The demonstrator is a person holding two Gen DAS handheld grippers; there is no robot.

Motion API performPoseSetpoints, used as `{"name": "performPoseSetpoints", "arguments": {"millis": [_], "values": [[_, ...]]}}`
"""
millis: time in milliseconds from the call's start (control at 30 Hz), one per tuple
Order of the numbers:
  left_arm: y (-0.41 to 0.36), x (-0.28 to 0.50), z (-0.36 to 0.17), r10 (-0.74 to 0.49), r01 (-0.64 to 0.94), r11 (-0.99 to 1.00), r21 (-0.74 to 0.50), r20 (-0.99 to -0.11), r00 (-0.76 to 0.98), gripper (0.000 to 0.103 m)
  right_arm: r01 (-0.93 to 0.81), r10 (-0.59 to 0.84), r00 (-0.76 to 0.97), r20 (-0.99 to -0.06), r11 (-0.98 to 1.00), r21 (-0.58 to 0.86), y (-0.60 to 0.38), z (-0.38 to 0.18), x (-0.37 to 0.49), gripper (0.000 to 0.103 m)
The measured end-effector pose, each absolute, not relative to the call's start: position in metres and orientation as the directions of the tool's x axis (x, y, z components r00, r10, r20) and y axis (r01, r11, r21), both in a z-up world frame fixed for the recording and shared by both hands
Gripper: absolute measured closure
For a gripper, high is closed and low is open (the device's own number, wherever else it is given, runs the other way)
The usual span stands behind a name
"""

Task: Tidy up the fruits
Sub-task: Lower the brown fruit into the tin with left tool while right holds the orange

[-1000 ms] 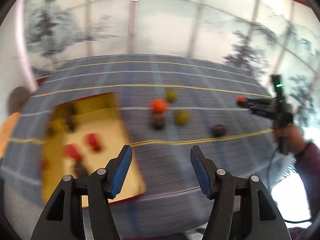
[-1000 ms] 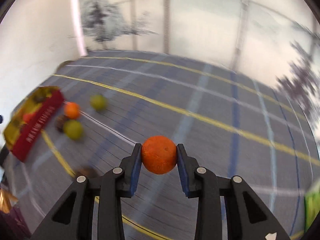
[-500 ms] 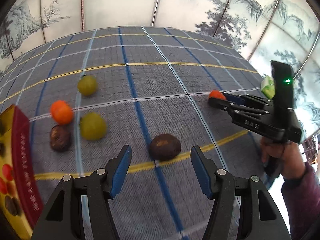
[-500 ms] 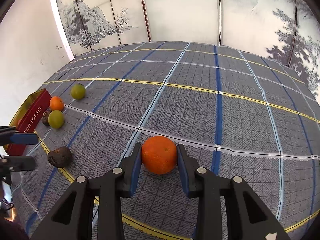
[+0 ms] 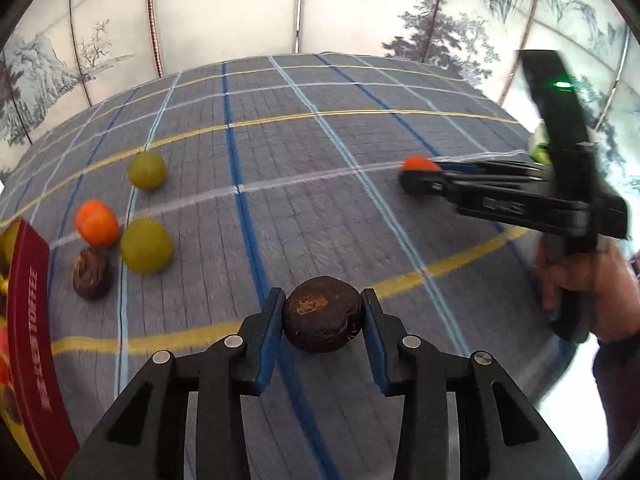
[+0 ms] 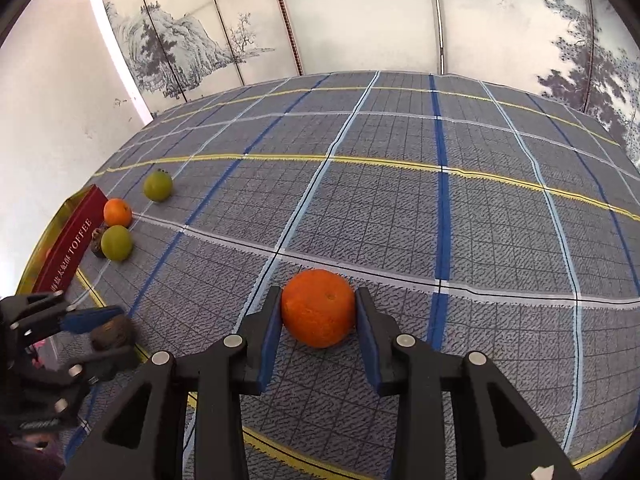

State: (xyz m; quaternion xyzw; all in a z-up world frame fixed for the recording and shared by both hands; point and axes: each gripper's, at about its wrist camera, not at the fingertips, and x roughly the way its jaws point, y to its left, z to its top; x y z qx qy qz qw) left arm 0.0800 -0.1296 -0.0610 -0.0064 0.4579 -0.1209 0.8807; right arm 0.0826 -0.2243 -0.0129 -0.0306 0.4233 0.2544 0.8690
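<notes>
A dark brown round fruit (image 5: 323, 320) rests on the plaid cloth between the blue pads of my left gripper (image 5: 323, 305). Its jaws are closing and both pads touch the fruit's sides. My right gripper (image 6: 318, 305) is shut on a large orange (image 6: 318, 310) low over the cloth. The left wrist view shows that right gripper (image 5: 416, 179) at the right, a hand holding it. A small orange (image 5: 97, 223), two green fruits (image 5: 147, 170) (image 5: 146, 245) and another dark fruit (image 5: 92, 273) lie grouped at the left.
A red and gold toffee tin (image 5: 34, 340) sits at the left edge, beside the fruit group, with red pieces inside. The blue-grey plaid cloth (image 6: 400, 208) covers the table. A painted folding screen (image 6: 360, 20) stands behind its far edge.
My left gripper swung right from the tin, came down over the lone dark fruit and closed its jaws onto it. The right gripper kept its hold on the orange and sank slightly.
</notes>
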Motion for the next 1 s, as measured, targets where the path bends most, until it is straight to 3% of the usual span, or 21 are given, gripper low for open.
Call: {"name": "performPoseSetpoints", "arguments": {"millis": [267, 500, 1000], "values": [[-0.087, 0.032, -0.035, -0.25, 0.125, 0.968, -0.218, -0.78, 0.574, 0.064, -0.468, 0.402, 0.517, -0.756, 0.872, 0.143, -0.221, -0.014, 0.082, 0.069], [-0.028, 0.006, -0.015, -0.184, -0.026, 0.967, -0.254, -0.762, 0.62, 0.064, -0.468, 0.382, 0.525, -0.76, 0.876, 0.118, -0.217, -0.015, 0.079, 0.069], [0.068, -0.013, -0.003, 0.107, -0.271, 0.956, -0.115, -0.723, 0.683, 0.064, -0.473, 0.344, 0.54, -0.768, 0.879, 0.062, -0.209, -0.015, 0.075, 0.067]]}}
